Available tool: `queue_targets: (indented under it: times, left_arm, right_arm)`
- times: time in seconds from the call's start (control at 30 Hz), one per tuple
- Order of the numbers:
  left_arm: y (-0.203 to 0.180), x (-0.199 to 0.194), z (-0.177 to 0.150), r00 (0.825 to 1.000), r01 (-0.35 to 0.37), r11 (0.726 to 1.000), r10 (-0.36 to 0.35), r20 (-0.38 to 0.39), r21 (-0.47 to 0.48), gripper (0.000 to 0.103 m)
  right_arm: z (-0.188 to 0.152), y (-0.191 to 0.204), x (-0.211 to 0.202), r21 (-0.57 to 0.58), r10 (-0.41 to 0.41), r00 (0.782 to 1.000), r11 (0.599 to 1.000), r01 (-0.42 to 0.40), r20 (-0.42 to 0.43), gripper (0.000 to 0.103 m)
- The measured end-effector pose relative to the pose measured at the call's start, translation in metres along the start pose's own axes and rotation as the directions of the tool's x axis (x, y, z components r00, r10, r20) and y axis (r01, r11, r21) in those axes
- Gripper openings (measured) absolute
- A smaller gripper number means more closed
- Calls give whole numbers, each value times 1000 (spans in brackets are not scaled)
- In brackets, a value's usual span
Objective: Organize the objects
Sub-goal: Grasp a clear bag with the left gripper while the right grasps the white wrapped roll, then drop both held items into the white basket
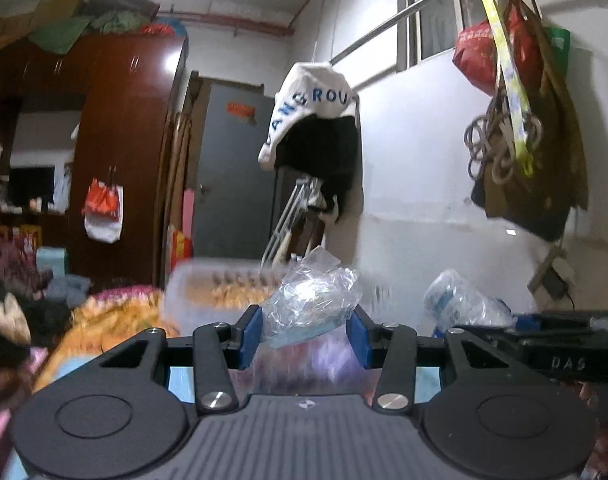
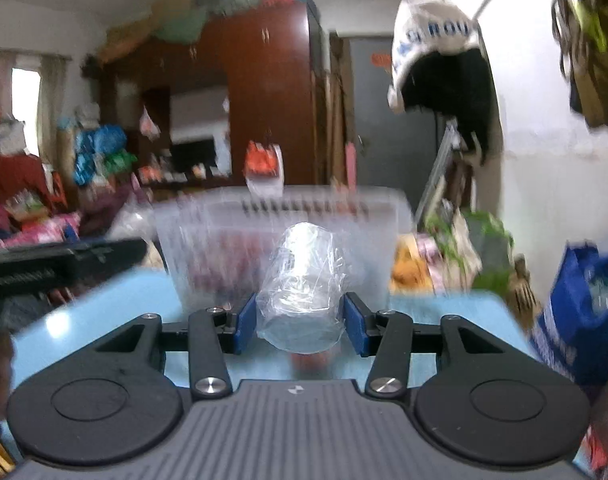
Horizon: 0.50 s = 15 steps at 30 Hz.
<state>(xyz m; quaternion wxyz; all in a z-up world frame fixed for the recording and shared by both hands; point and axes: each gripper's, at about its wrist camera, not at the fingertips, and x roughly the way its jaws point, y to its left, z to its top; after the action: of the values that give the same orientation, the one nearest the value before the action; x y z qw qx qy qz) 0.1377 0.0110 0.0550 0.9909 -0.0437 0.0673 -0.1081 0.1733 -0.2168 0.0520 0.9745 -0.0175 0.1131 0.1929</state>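
Note:
In the left wrist view my left gripper (image 1: 307, 334) is shut on a crumpled clear plastic bag (image 1: 314, 298) with something pale blue at its bottom, held up in the air. In the right wrist view my right gripper (image 2: 299, 326) is shut on a plastic-wrapped roll (image 2: 301, 288) with a white top, held above a light blue table (image 2: 103, 320). A clear plastic storage bin (image 2: 279, 236) stands just beyond the roll; it also shows blurred in the left wrist view (image 1: 207, 292). The other gripper shows as a black bar at the left of the right wrist view (image 2: 59, 266).
A dark wooden wardrobe (image 1: 119, 140) and a grey door (image 1: 231, 168) stand behind. A white cap over dark clothing (image 1: 316, 120) hangs on the wall. Bags (image 1: 520, 120) hang from a rail at the right. Piled fabrics (image 1: 103, 312) lie left. A blue bag (image 2: 584, 312) stands right.

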Motion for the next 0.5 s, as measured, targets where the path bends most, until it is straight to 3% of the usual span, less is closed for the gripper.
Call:
queue_targets:
  times: [0.13, 0.3, 0.33, 0.37, 0.4, 0.5]
  left_arm:
    - [5, 48, 56, 997, -24, 999, 22, -67, -22, 50]
    - [23, 107, 67, 983, -88, 995, 78, -166, -56, 54]
    - [25, 116, 63, 979, -101, 994, 90, -182, -48, 58]
    - [29, 124, 59, 972, -122, 991, 109, -209, -51, 68]
    - [33, 130, 55, 964, -139, 989, 123, -237, -52, 69]
    - [34, 117, 49, 972, -102, 994, 90, -215, -42, 69]
  right_arm:
    - [62, -2, 36, -66, -41, 999, 997, 39, -32, 50]
    - [80, -4, 86, -99, -19, 995, 995, 9, -97, 53]
    - [78, -4, 93, -105, -13, 995, 994, 2, -97, 59]
    - [73, -1, 98, -113, -17, 994, 994, 4, -106, 82]
    - [71, 0, 103, -120, -25, 994, 993, 12, -108, 94]
    - [64, -3, 88, -104, -22, 994, 995, 11, -104, 94]
